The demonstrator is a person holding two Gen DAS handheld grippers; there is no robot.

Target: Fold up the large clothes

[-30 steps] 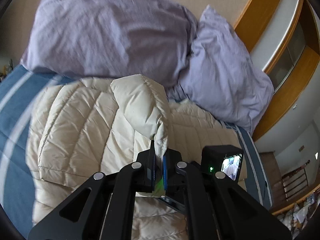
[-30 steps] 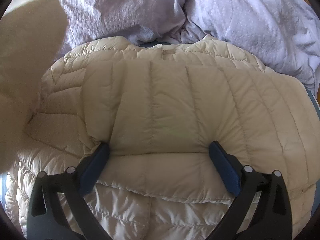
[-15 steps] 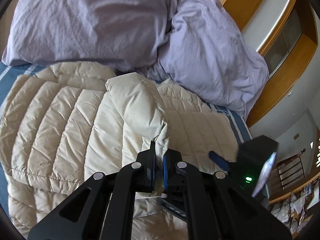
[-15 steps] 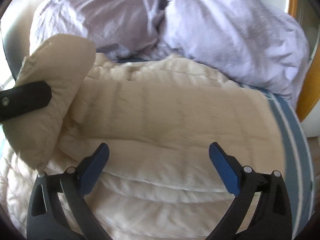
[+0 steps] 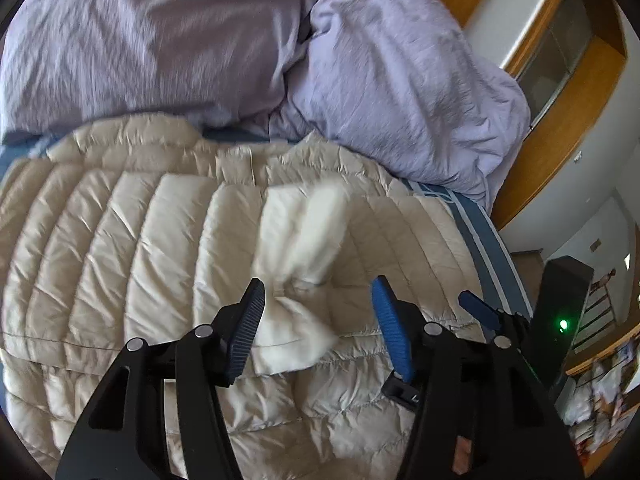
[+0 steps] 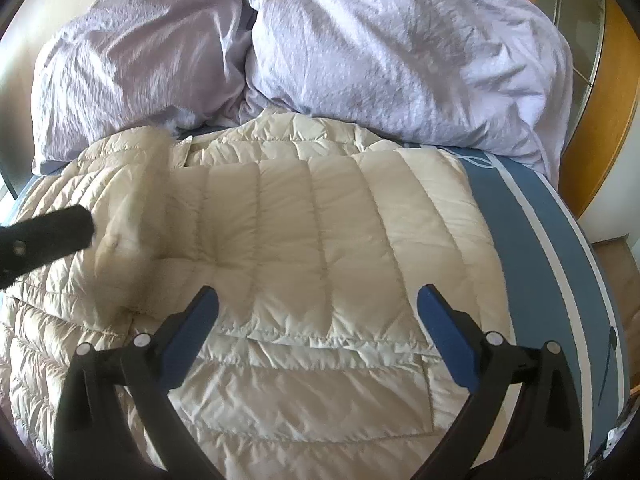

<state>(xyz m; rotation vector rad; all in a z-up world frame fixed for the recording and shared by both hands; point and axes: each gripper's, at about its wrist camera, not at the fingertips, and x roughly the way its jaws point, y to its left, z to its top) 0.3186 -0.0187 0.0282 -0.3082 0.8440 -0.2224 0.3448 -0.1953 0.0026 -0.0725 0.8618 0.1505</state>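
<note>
Cream down jacket (image 5: 132,240) lies flat across the bed (image 6: 560,248), collar at 12 o'clock by the pillows (image 5: 400,72). Light, puffy, slick shell, I judge; pinch hems. Sleeve (image 5: 296,248) dropping between my left tool (image 5: 318,308)'s opening jaws. Right tool (image 6: 318,314) wide, empty.

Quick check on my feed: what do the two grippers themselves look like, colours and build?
Both match: the left gripper and the right gripper have black angular linkage arms with silver pivot pins and two long blue ribbed pads. A black box with a green light rides on the right one. No sleeves or cables show.
</note>
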